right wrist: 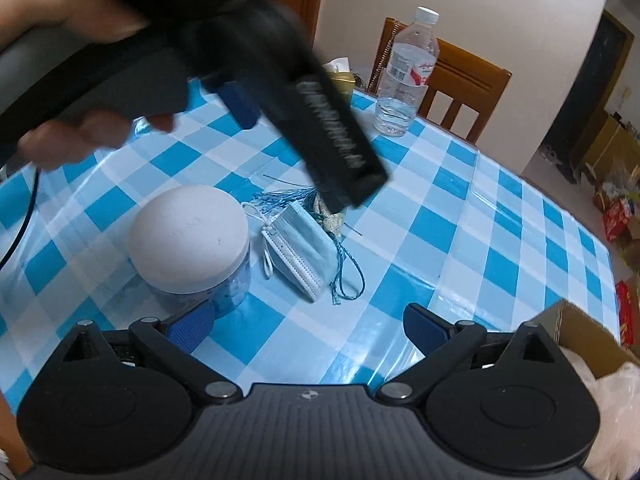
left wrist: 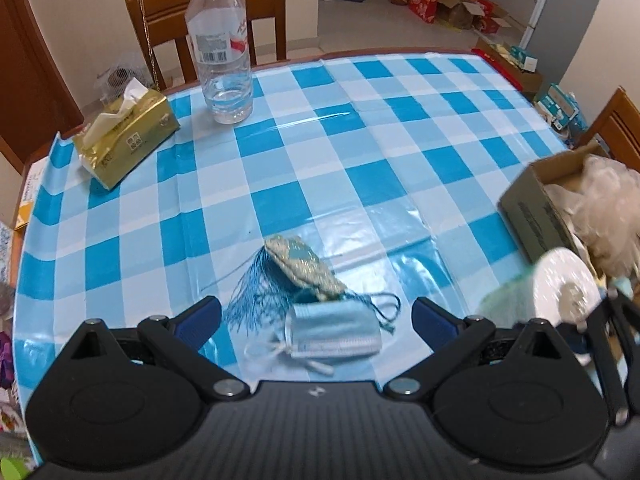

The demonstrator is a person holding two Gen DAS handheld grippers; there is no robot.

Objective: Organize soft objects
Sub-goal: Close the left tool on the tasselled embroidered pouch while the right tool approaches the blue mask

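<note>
The table (left wrist: 360,128) wore a blue-checked cloth; on it lay a face mask (left wrist: 334,334), a tasselled pouch (left wrist: 304,268), a bottle (left wrist: 220,48), a tissue pack (left wrist: 124,136), a cardboard box (left wrist: 532,208) and a white-lidded jar (right wrist: 192,244).

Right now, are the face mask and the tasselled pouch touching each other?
Touching. In the left wrist view the tasselled pouch lies against the far edge of the face mask, its teal tassel strands and cord draped over the mask with no tablecloth visible between them.
</note>
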